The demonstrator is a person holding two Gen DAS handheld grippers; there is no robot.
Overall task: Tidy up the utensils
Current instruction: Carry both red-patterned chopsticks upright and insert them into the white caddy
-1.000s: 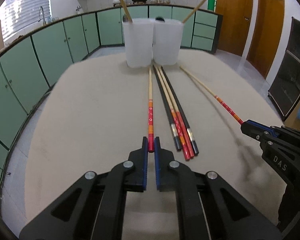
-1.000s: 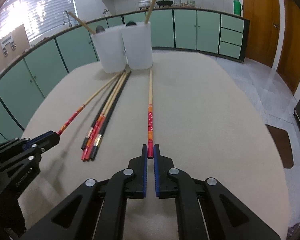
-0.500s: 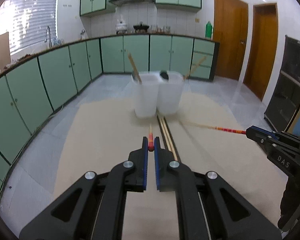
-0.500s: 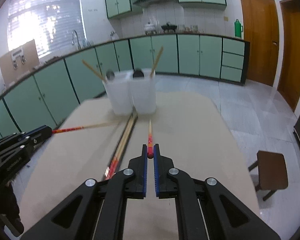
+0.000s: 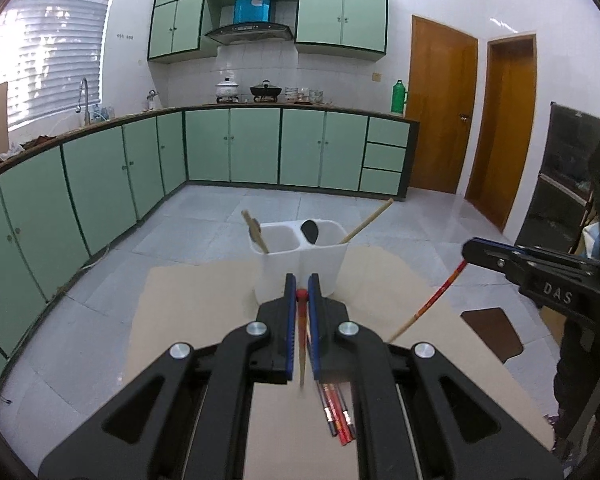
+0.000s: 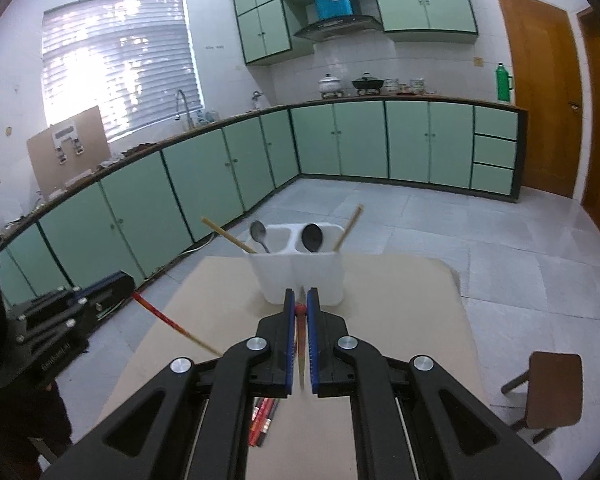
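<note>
Carrying two red-ended chopsticks aloft, near of the white holder (image 5: 300,258): left gripper (image 5: 301,292) clamped on one chopstick (image 5: 301,344), right gripper (image 6: 300,306) clamped on another chopstick (image 6: 300,354). Next, probably tipping each point down into a compartment, clear of the spoons and sticks inside.

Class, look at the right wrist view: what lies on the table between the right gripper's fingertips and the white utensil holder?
Only bare table lies between the right gripper and the white utensil holder in that view.
</note>
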